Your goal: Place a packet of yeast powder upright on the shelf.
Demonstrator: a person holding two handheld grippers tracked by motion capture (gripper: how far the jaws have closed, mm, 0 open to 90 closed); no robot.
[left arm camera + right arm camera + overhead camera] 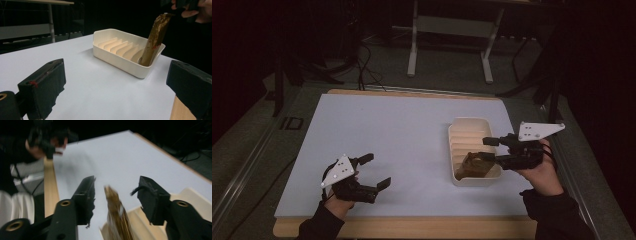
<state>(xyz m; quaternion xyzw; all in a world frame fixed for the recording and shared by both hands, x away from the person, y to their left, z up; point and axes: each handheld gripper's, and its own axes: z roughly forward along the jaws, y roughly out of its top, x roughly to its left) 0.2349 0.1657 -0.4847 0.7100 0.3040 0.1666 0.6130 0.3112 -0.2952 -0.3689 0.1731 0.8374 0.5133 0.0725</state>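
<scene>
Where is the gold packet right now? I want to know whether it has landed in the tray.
The gold packet stands tilted in the near end slot of the cream slotted tray, on the table's right in the high view, its top between the right gripper's open jaws.

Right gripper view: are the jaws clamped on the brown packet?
No, the packet stands between the right gripper pads with gaps on both sides.

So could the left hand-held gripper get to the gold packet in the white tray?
Probably yes. The left hand-held gripper is open, with bare table between it and the white tray. The gold packet leans up at the tray's near end, though the right hand-held gripper sits around its top.
</scene>
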